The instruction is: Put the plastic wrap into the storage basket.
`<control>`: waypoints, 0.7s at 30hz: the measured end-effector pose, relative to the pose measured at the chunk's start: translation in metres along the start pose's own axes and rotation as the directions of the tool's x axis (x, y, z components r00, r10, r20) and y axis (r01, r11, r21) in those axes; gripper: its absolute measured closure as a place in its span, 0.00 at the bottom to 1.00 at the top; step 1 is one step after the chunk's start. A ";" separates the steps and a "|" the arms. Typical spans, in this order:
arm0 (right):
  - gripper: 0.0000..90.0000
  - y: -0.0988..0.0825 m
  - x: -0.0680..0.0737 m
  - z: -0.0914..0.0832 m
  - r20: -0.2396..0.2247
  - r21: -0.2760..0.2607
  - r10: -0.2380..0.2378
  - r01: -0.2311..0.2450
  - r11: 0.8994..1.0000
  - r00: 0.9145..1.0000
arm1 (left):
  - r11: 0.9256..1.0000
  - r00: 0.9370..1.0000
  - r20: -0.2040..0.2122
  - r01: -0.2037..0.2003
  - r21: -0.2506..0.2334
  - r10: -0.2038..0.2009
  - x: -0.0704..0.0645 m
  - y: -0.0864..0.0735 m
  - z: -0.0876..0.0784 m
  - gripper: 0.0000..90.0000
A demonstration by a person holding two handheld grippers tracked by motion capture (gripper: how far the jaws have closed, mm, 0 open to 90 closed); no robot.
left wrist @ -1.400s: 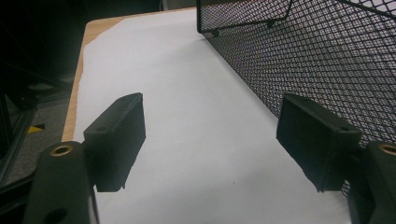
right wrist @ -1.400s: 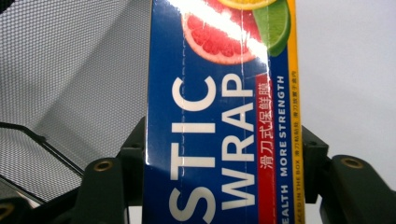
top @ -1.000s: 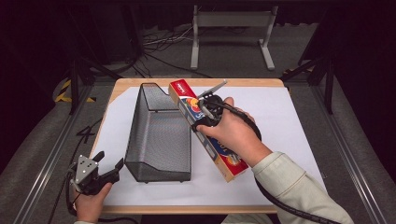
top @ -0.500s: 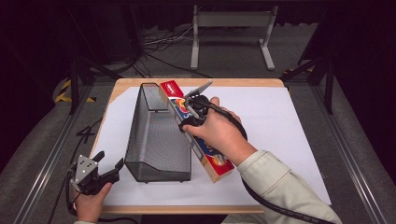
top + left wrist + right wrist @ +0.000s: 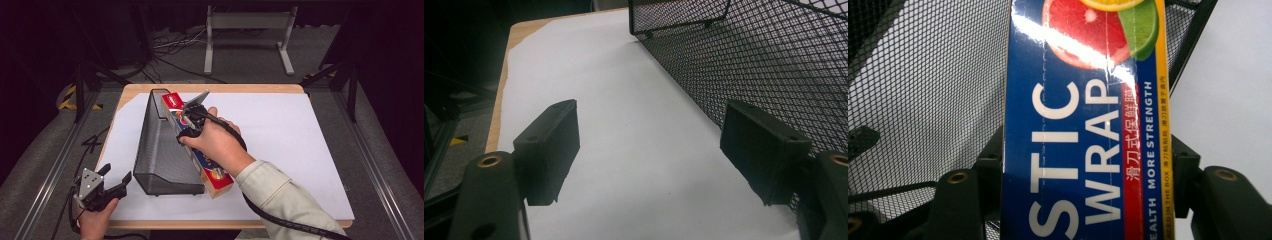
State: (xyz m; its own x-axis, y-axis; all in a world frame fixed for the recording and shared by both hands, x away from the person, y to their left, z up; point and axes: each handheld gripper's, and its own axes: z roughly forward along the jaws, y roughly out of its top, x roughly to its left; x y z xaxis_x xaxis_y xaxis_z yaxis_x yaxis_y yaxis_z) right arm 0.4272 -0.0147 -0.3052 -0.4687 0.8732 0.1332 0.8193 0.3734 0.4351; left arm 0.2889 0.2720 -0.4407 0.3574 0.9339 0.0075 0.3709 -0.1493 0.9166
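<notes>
The right tongs (image 5: 189, 124) are clamping a long plastic wrap box (image 5: 200, 159) across its width, the jaws pressing on both long sides. The box is lying slanted against the right wall of the black mesh tray (image 5: 161, 150) on the white-covered table (image 5: 300, 150). The left tongs (image 5: 114, 181) are hovering at the table's near left corner, jaws standing wide with nothing between them.

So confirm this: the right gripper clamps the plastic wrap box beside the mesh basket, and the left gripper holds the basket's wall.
One thing is wrong: the left gripper holds nothing. The left gripper view shows its jaws open over white paper, the mesh basket beside them. The right gripper does clamp the plastic wrap box.
</notes>
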 end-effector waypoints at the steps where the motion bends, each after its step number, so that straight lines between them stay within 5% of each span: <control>1: 0.44 0.001 0.001 0.002 0.006 0.008 0.003 -0.003 1.000 1.000 | 1.000 1.000 0.000 -0.001 -0.001 0.001 0.000 0.000 0.000 0.27; 21: 0.44 0.008 0.016 0.037 0.040 0.099 -0.004 0.000 0.995 0.999 | 1.000 0.999 -0.032 0.010 0.005 -0.010 0.004 -0.008 -0.015 0.28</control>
State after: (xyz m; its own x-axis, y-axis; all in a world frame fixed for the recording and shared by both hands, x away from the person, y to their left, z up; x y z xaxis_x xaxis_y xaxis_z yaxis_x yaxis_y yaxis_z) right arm 0.4384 0.0138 -0.3321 -0.4580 0.8838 0.0955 0.8482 0.4023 0.3446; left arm 0.2745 0.2816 -0.4422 0.3266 0.9451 0.0111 0.3791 -0.1417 0.9144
